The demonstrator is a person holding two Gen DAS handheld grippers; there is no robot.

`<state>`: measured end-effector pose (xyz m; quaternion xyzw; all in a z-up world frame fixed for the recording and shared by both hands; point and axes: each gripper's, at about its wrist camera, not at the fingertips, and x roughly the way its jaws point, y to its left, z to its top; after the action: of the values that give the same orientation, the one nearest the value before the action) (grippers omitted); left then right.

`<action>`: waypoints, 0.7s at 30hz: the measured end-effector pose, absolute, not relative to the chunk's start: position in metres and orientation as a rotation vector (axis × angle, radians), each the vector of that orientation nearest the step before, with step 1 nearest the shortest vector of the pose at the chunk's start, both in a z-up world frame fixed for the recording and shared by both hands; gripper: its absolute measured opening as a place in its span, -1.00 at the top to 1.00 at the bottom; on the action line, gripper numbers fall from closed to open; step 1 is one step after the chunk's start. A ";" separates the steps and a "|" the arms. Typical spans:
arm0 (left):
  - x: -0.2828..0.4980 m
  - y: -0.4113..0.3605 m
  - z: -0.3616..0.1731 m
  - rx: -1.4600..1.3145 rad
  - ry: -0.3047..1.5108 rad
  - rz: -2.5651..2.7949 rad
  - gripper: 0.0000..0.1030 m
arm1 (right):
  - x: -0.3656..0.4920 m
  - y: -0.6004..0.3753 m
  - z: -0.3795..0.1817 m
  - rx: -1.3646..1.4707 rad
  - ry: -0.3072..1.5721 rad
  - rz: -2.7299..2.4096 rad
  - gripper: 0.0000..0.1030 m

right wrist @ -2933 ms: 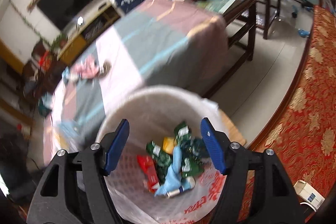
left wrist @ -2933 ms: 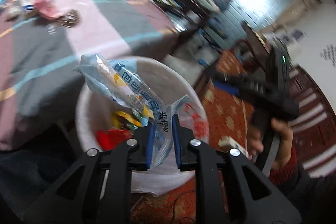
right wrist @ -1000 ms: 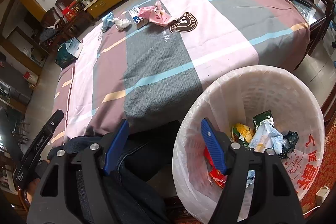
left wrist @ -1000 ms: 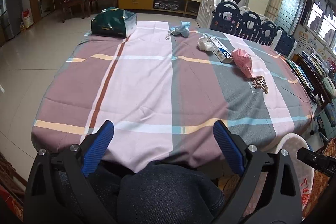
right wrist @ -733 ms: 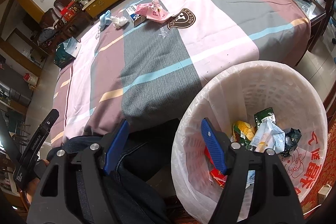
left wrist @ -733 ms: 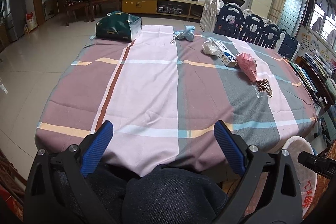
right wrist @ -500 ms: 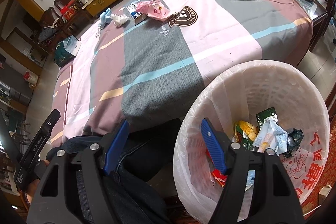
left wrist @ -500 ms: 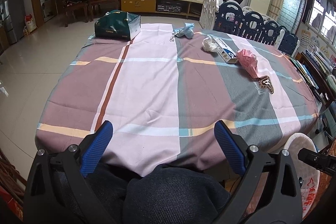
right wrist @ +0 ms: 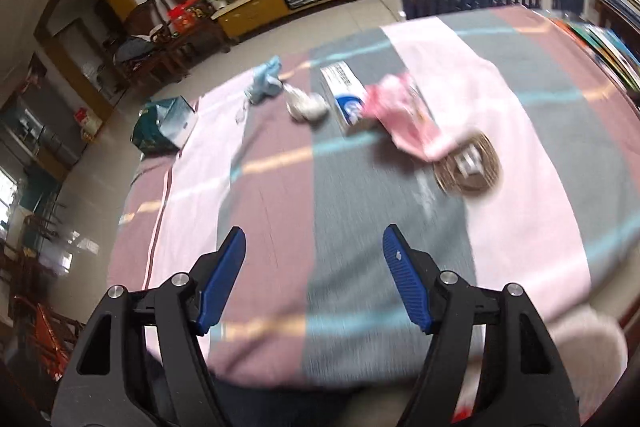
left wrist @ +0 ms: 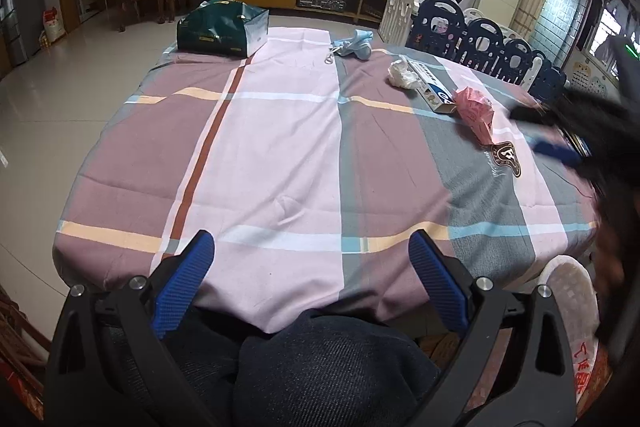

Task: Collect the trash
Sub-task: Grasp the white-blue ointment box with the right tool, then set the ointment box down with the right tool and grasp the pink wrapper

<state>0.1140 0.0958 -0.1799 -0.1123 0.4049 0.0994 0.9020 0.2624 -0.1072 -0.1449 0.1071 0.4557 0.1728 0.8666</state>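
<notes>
Both the left gripper (left wrist: pixel 311 277) and the right gripper (right wrist: pixel 314 273) stood wide apart with nothing between the pads. On the striped tablecloth (left wrist: pixel 280 155), trash lay near the round brown badge (left wrist: pixel 505 158): a pink wrapper (left wrist: pixel 476 113) touching it, then a white-and-blue box (left wrist: pixel 430 87), its print unreadable, and a crumpled tissue (left wrist: pixel 401 75). The white bin (left wrist: pixel 570 291) stood below the cloth's corner, bearing red characters too cropped to read.

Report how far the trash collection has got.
Done: cannot tell; only the rim of the white bin shows. In hand: nothing; the left gripper and right gripper are open, empty. Left on the striped tablecloth: pink crumpled wrapper, white-and-blue carton, white tissue wad, light-blue cloth.
</notes>
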 end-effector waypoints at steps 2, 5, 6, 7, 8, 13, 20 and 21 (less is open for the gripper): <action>0.116 0.093 -0.182 -0.222 0.846 0.198 -0.89 | 0.299 -0.091 -0.147 0.202 0.949 0.365 -0.36; 0.117 0.091 -0.182 -0.214 0.848 0.188 -0.89 | 0.358 -0.057 -0.149 0.088 0.903 0.348 -0.36; 0.117 0.090 -0.180 -0.213 0.835 0.185 -0.89 | 0.382 -0.042 -0.154 0.012 0.891 0.313 -0.36; 0.116 0.089 -0.179 -0.208 0.830 0.180 -0.89 | 0.400 -0.033 -0.160 -0.053 0.891 0.283 -0.36; 0.117 0.088 -0.179 -0.202 0.829 0.172 -0.89 | 0.419 -0.025 -0.168 -0.102 0.901 0.252 -0.36; 0.123 0.089 -0.183 -0.205 0.862 0.142 -0.89 | 0.493 -0.028 -0.216 -0.105 1.059 0.139 -0.35; 0.113 0.109 -0.173 -0.306 0.772 0.206 -0.89 | 0.457 -0.019 -0.231 -0.018 1.112 0.322 0.21; 0.109 0.114 -0.169 -0.321 0.741 0.234 -0.89 | 0.443 -0.018 -0.230 0.024 1.131 0.366 0.23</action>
<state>0.1093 0.1135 -0.1694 -0.1560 0.3595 0.1134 0.9130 0.4426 -0.0184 -0.2302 0.0114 0.5329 0.1726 0.8283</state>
